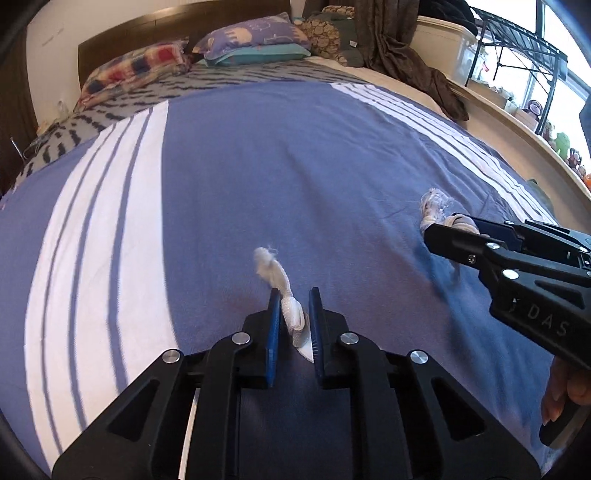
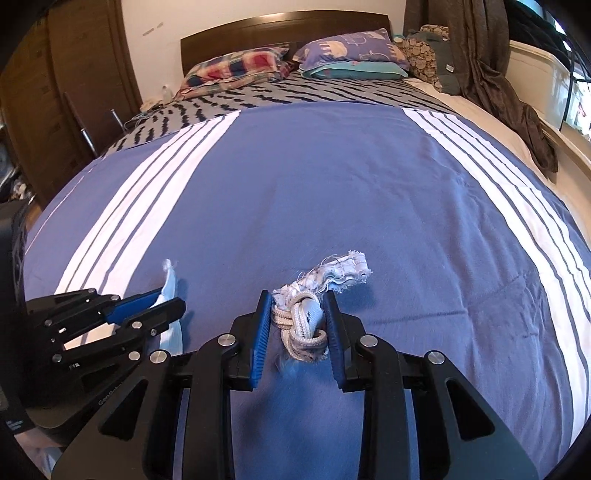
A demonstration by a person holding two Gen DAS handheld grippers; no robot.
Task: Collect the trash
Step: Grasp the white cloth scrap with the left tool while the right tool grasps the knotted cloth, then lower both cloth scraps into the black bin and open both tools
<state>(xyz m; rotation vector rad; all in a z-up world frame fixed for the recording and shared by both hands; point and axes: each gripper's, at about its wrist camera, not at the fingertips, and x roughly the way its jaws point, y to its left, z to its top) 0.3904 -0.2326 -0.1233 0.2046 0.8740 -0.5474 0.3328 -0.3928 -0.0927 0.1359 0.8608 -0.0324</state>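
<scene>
A white strap scrap (image 1: 291,314) with a frayed tip stands between my left gripper's (image 1: 294,295) blue pads, which are shut on it just above the blue bedspread (image 1: 258,166). The right wrist view shows the same left gripper (image 2: 168,301) at the lower left, pinching that pale strap (image 2: 170,280). My right gripper (image 2: 297,299) is shut on a knotted bundle of cord and frayed fabric (image 2: 303,321) that rests on the bedspread (image 2: 314,184). From the left wrist view, the right gripper (image 1: 443,225) reaches in from the right, with the bundle (image 1: 434,205) at its tips.
Pillows (image 2: 351,51) and a dark headboard (image 2: 280,26) lie at the far end of the bed. A brown curtain (image 1: 406,48) and a sill with toys (image 1: 561,144) run along the right. A wooden wardrobe (image 2: 81,74) stands left. A person's fingers (image 1: 557,398) hold the right gripper's handle.
</scene>
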